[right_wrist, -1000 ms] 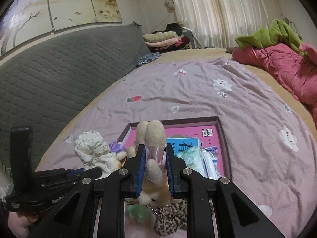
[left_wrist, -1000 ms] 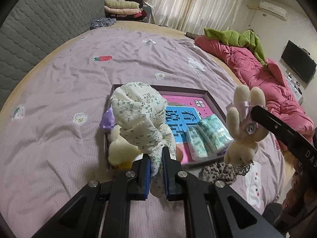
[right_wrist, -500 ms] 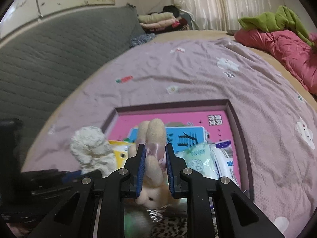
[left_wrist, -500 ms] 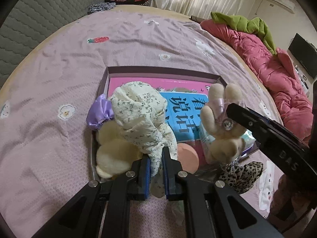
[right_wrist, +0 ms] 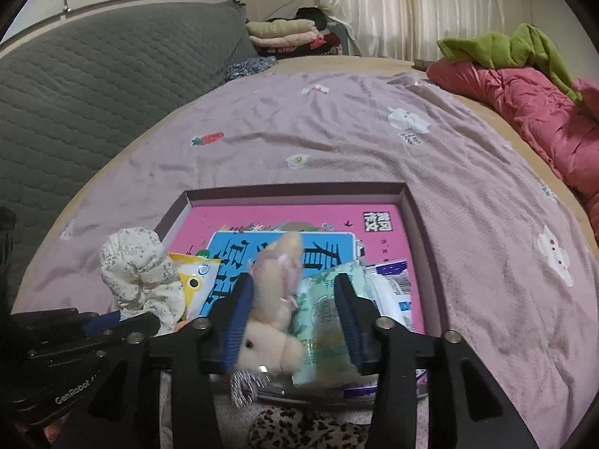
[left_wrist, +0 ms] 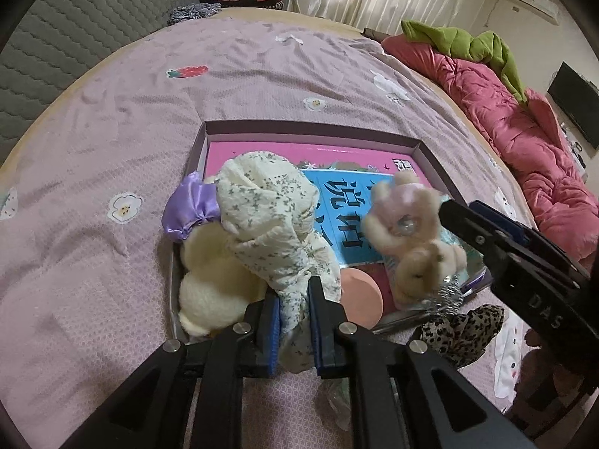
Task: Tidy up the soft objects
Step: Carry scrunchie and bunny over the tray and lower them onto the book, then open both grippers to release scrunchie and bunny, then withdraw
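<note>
Left tongs [left_wrist: 294, 323] are clamped on the floral cloth doll [left_wrist: 269, 224]; their jaws have just been easing slightly apart, cloth between the pads. The doll is set at the near left corner of the shallow box [left_wrist: 307, 136], on the bed [left_wrist: 262, 63]. Right tongs [right_wrist: 292, 321] have just been opening; the jaws stand apart, and the bunny plush [right_wrist: 271, 314] between them leans against the left pad only, at the box's near edge. A leopard scrunchie [left_wrist: 460, 331] lies just outside that edge.
</note>
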`<state>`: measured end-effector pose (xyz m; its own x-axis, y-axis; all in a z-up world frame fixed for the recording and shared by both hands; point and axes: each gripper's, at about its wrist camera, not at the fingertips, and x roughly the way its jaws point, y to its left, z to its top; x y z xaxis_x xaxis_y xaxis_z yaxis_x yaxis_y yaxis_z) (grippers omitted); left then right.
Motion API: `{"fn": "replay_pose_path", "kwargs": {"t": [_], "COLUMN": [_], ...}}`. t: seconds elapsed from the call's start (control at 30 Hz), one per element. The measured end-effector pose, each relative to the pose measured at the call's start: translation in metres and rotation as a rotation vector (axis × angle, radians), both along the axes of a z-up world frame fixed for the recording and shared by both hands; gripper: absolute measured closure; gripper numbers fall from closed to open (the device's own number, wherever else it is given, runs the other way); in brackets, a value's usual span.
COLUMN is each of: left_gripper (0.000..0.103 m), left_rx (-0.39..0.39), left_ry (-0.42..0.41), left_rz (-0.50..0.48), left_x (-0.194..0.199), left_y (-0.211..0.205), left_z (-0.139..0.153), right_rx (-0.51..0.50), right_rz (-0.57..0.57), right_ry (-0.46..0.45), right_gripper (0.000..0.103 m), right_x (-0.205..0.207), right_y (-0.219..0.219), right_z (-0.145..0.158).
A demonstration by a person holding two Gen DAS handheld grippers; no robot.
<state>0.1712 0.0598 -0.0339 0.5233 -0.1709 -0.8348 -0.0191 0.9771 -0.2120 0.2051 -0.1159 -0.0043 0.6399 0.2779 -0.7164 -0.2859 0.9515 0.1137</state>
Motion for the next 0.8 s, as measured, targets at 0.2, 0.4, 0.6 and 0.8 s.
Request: {"fn": "replay_pose_path", "kwargs": {"t": [0.2,0.4,0.6,0.8], "left_gripper": [0.085,0.06,0.047,0.046], "left_rx": [-0.01,-0.02,0.008,-0.011], "left_ry": [0.006,-0.017,-0.046,-0.079], "left_rz": [0.012,0.021,0.044,0.052], "left_x": [-0.003,-0.008,-0.014,-0.025], "left_y": [0.002,0.005,0.007,0.01], "left_z": [0.004,0.014,0.027,0.043], "right_rx": [0.022,0.026,0.035,0.043], "right_rz": [-0.019,-0.027,-0.044,-0.071], "right_ry": [-0.009,-0.039,-0.065,-0.075], "right_gripper": [0.05,0.049,0.044,0.041], "right_x": [-0.011,-0.025,-0.041,-0.056], "right_y": [-0.012,-0.021,-0.034,-0.051], "right_z": [0.016,0.034,0.05,0.058]}}
